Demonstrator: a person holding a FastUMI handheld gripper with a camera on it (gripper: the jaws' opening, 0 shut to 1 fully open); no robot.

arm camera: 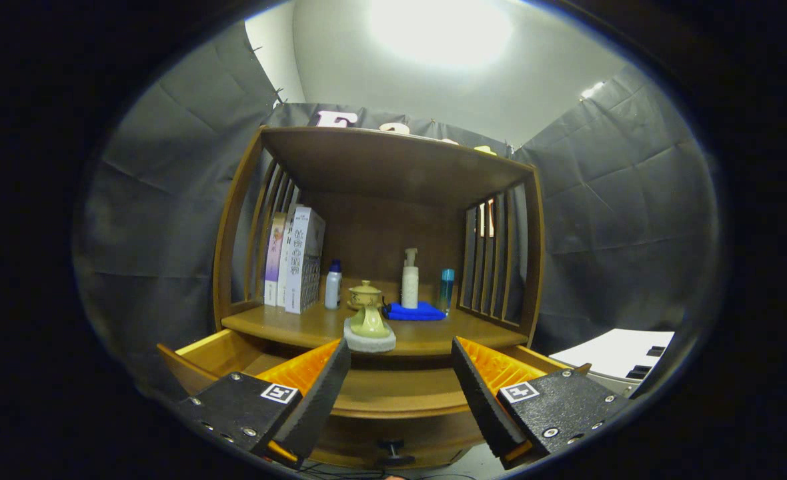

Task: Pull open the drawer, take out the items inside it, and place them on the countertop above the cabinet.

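Observation:
The wooden cabinet's drawer (pixel 197 352) stands pulled out below the countertop (pixel 433 335); its knob (pixel 393 455) shows under my fingers. The stretch of drawer floor between the fingers is bare wood. A pale green ceramic piece (pixel 369 320) rests on a round grey-white pad (pixel 370 344) at the countertop's front edge, just beyond my left fingertip. My gripper (pixel 400 347) hovers over the drawer, open, with nothing between its fingers.
Farther back on the countertop stand boxes (pixel 297 260), a blue-capped bottle (pixel 333 285), a lidded cup (pixel 365 293), a white pump bottle (pixel 410 279), a blue cloth (pixel 415 311) and a teal bottle (pixel 447 290). Slatted side walls and a top board enclose it. A white object (pixel 617 353) lies to the right.

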